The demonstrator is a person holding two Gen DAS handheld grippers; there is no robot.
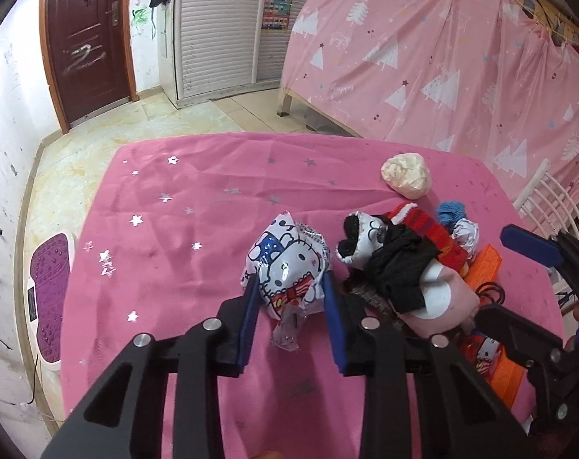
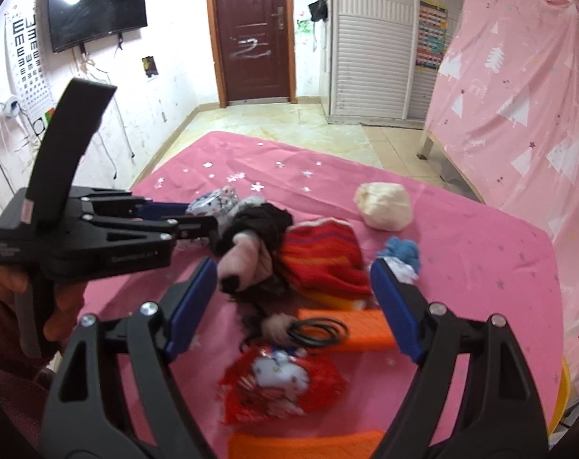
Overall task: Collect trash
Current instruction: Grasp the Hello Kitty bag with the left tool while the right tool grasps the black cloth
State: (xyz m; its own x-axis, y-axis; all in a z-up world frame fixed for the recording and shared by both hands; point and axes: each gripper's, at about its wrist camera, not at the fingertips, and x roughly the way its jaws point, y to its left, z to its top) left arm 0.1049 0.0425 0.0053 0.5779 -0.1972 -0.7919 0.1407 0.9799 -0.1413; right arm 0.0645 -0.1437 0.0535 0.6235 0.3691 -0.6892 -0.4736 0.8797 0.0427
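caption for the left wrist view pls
Left gripper closes on a white cartoon-cat snack wrapper on the pink tablecloth.

We look down steeply from both wrists onto the pink star-printed tablecloth (image 1: 167,206) – the left view sits close over its near edge, the right one just beside it, further toward the right edge. Both face the dark brown panelled door (image 2: 253,34) and share the cream crumpled paper ball (image 1: 406,181) near the far edge.

The right tool (image 2: 293,308) hangs wide open over a red snack wrapper (image 2: 281,382) on the pink tablecloth (image 2: 461,252).
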